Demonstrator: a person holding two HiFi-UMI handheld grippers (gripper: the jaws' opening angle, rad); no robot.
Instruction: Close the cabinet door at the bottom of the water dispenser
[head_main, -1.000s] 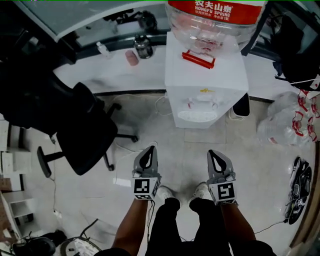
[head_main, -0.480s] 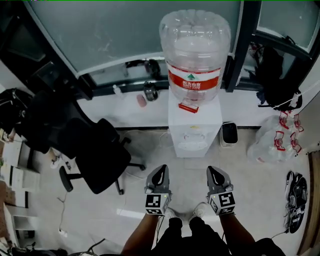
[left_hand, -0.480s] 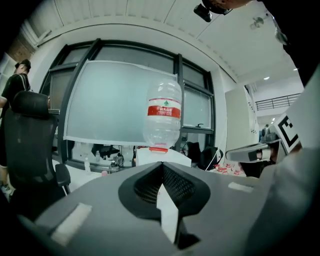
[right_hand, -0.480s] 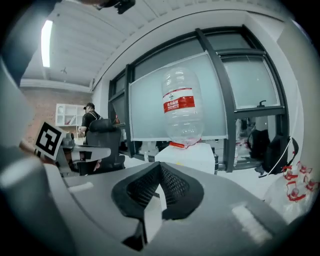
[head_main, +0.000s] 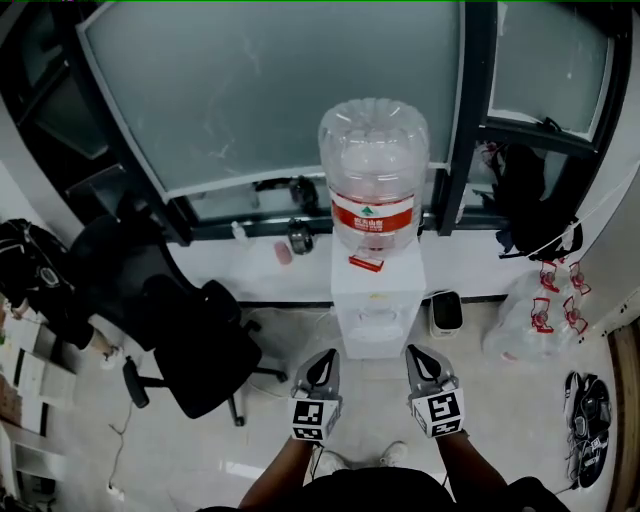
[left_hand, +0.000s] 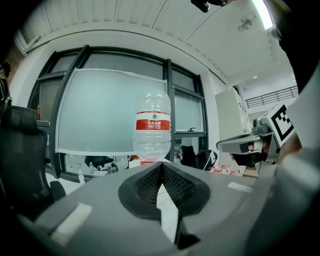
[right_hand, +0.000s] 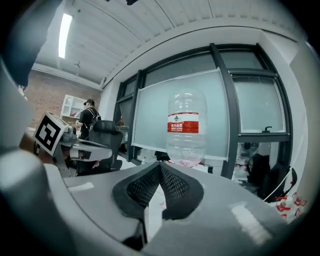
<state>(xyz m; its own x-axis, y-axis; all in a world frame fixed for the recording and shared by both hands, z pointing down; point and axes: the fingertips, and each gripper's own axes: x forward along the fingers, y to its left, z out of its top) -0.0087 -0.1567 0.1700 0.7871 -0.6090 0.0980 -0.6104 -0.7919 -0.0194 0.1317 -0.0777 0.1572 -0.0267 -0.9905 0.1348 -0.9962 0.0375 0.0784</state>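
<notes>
Here, a person is standing before a white water dispenser (head_main: 377, 290), which is sitting against a low white ledge (head_main: 250, 272) beneath a frosted window (head_main: 270, 100). A large clear water bottle (head_main: 373, 170) with a red label is sitting upside down on top of it. The cabinet door at the bottom of the unit is facing the person, but the steep head view is squeezing the lower front so much that the door cannot be told as open or closed.

The left gripper (head_main: 328, 356) and the right gripper (head_main: 412, 352) are hanging side by side in front of the dispenser, well apart from it, both pointing at it and touching nothing. In each gripper view the two dark mesh pads are meeting at the tips, so both tongs are closed and gripping nothing, with the bottle rising just above the closed jaws.

A black office chair (head_main: 195, 340) is standing to the left of the dispenser, and a small dark-topped device (head_main: 446, 312) is sitting on the floor just beside it on the right. Clear bags with red handles (head_main: 535, 318) are lying further right, near a row of shoes (head_main: 590, 420). A pink cup (head_main: 284, 252) and a dark jar (head_main: 298, 238) are resting on the ledge. In the right gripper view, another person (right_hand: 89, 117) is standing in the background at the left.
</notes>
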